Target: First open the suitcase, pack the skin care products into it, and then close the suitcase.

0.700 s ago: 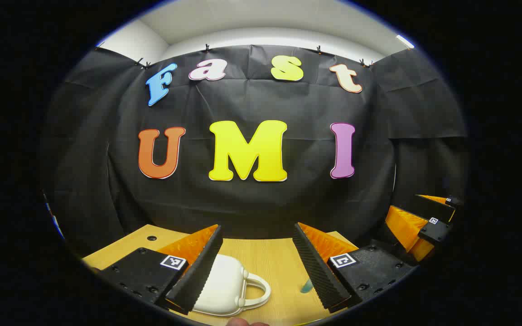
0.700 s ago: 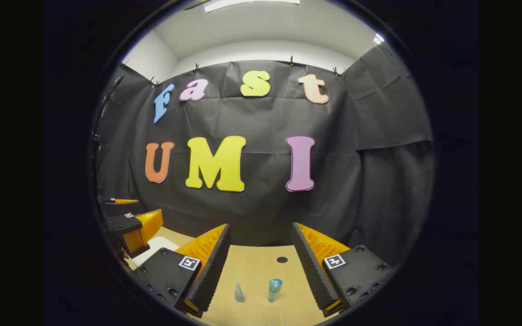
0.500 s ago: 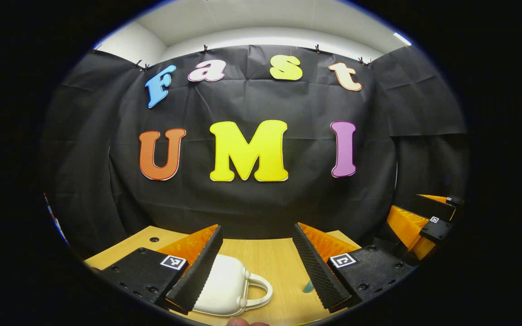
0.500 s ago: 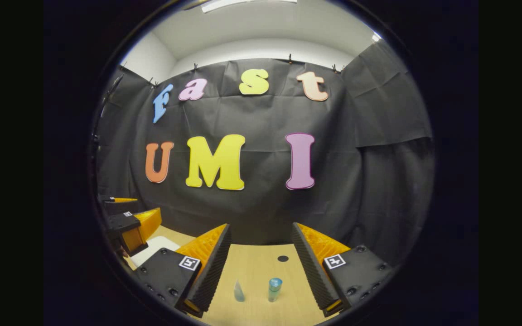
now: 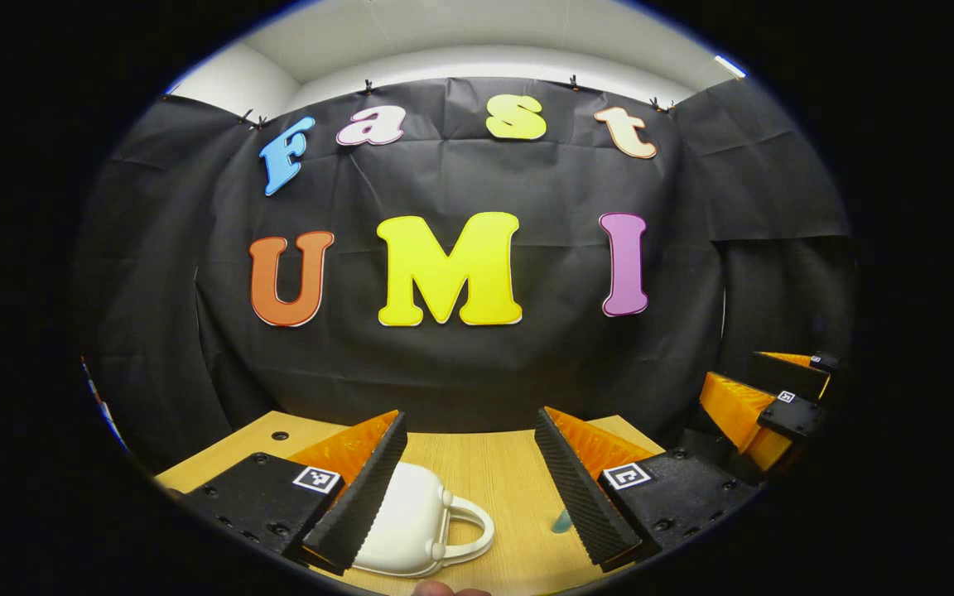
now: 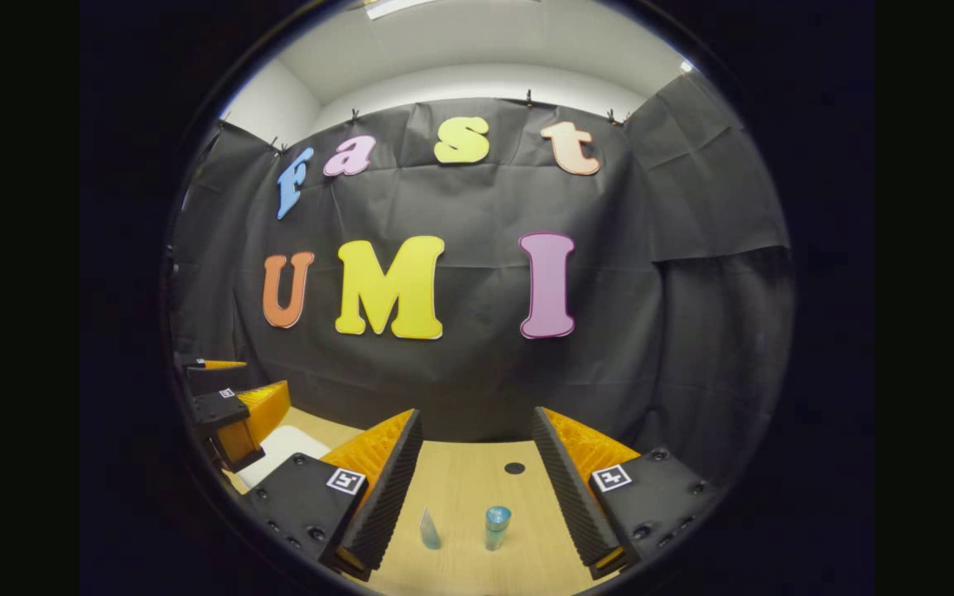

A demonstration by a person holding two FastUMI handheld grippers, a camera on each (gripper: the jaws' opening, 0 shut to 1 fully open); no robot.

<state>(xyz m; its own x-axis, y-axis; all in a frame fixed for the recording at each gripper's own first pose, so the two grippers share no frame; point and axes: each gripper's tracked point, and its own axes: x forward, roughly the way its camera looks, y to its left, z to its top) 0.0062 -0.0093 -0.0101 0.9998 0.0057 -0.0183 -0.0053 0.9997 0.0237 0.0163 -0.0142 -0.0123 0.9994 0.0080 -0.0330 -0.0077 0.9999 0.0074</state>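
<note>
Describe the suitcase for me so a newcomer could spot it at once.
Start at the wooden table in front of the black cloth wall. In the left gripper view, the suitcase lies closed on it, just ahead of the left gripper and partly behind one of its fingers. It is a small, rounded white case with a loop handle, unlike the small blue bottle nearby.

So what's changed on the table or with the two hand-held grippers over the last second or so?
Very little. Both views tipped slightly, so the wall sits a little higher. The left hand-held gripper and right hand-held gripper stay open and hold nothing. The white suitcase stays closed; the blue bottle and clear tube haven't moved on the table.
</note>
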